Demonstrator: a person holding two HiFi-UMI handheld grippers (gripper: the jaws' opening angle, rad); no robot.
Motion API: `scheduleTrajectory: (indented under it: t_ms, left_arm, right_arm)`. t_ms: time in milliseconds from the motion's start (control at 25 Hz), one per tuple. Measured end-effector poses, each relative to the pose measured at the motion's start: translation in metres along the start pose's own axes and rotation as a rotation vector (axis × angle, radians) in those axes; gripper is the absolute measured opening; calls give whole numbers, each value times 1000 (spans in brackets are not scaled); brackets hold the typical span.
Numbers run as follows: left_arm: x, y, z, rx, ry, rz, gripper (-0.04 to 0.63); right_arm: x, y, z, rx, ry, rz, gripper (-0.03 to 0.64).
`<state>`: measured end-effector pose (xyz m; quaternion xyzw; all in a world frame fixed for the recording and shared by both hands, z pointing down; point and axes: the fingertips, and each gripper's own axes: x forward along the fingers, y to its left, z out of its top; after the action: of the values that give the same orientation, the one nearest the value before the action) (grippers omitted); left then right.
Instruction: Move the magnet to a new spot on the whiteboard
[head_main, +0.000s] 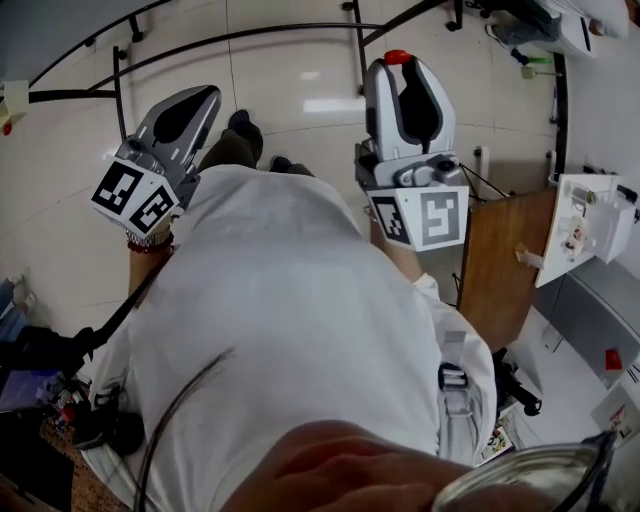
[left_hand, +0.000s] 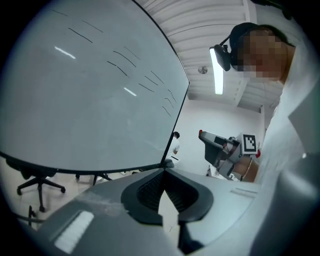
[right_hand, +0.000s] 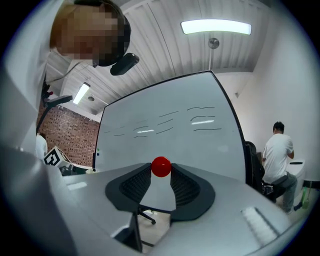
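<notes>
Right gripper view shows the right tool (right_hand: 161, 173) closed on the magnet (right_hand: 161, 166), a small red ball pinched at the very tips of the jaws with bare pad below it. Treat this as a marginal grip. The contact area is small and the ball is round, so a knock or a twist of your wrist could roll it out forward. If it drops, it falls to the floor (head_main: 290, 130) beneath the tools and may roll away.

The left tool (left_hand: 164, 171) has its jaws together at the tips, with nothing between them. It appears close to the lower edge of the whiteboard (left_hand: 90, 90). Keep it clear, because a bump there could shake the board while you place the magnet.

Beyond the right tool's tips, the whiteboard face stands apart from the magnet, with no contact yet. Expect magnetic pull as you close in. It may snatch the ball from the tips and seat it away from your chosen spot. Approach square to the face, and release only once the magnet sits on the board. Do not drag it across the pen strokes (right_hand: 202, 119) above the tips, which could smear.

Farthest out, to the right of the tool, a seated person (right_hand: 279, 150) is well apart and should not affect the move.
</notes>
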<state>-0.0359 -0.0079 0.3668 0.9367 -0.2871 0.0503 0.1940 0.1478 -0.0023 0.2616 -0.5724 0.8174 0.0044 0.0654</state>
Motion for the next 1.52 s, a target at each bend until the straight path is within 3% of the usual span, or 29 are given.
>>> scheduleTrajectory:
  t_ms: [320, 480, 640, 840, 1040, 1200, 1520]
  left_arm:
    - [45, 111, 72, 73, -40, -72, 0]
    - [69, 140, 89, 104, -28, -156, 0]
    - [99, 156, 71, 143, 33, -248, 0]
    - [129, 152, 69, 108, 58, -269, 0]
    - [158, 152, 102, 79, 46, -258, 0]
    - [171, 149, 112, 72, 55, -278, 0]
    - [175, 155, 113, 30, 61, -282, 0]
  right_arm:
    - [135, -11, 4, -57, -39, -24, 126]
    - [191, -20, 6, -96, -62, -64, 126]
    - [236, -39, -1, -168, -48, -106, 126]
    - [261, -66, 6, -214, -35, -115, 126]
    - [282, -77, 17, -327, -35, -127, 126]
    - [286, -71, 22, -279, -78, -125, 128]
    - [286, -67, 24, -293, -75, -89, 128]
